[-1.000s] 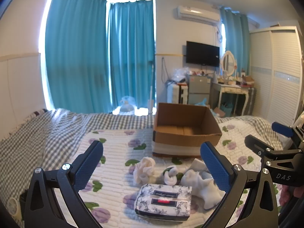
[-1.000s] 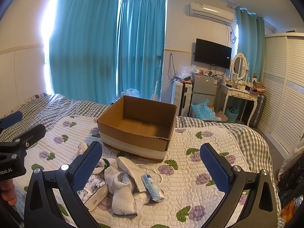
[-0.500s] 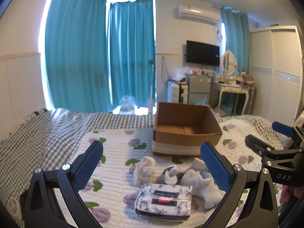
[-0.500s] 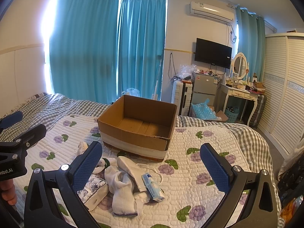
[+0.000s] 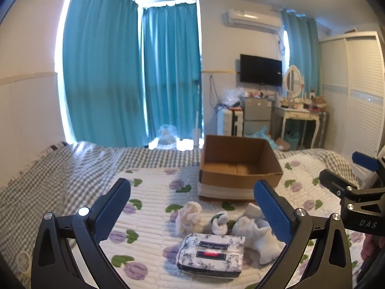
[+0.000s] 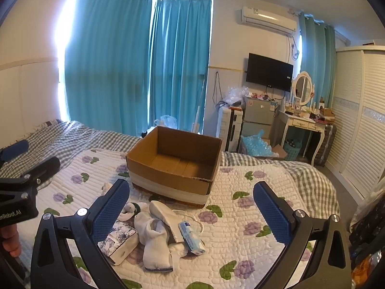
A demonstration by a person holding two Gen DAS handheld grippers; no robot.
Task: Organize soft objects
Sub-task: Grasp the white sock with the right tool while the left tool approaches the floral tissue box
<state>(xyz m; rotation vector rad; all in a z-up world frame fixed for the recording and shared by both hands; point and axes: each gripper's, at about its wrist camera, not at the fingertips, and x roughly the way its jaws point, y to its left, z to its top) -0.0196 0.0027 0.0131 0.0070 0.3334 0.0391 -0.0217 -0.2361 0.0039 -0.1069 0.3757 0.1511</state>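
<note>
An open, empty cardboard box point(image 5: 238, 168) point(image 6: 173, 166) stands on the flowered quilt. In front of it lies a small heap: a floral tissue pack point(image 5: 211, 252) point(image 6: 118, 240), white socks point(image 5: 255, 233) point(image 6: 154, 238), a rolled sock pair point(image 5: 220, 224) point(image 6: 130, 209), a cream cloth bundle point(image 5: 189, 218) and a small blue-and-white packet point(image 6: 191, 237). My left gripper point(image 5: 192, 214) hovers open over the tissue pack and bundle, holding nothing. My right gripper point(image 6: 191, 216) hangs open above the socks and packet, also holding nothing. Each gripper shows at the other view's edge.
A grey checked blanket point(image 5: 60, 173) covers the bed's left and far side. Teal curtains point(image 6: 144, 67) hang behind. A small fridge point(image 6: 256, 118), a dressing table point(image 6: 303, 122) and a white wardrobe point(image 6: 361, 125) line the right. A hand point(image 6: 9, 239) holds the left gripper.
</note>
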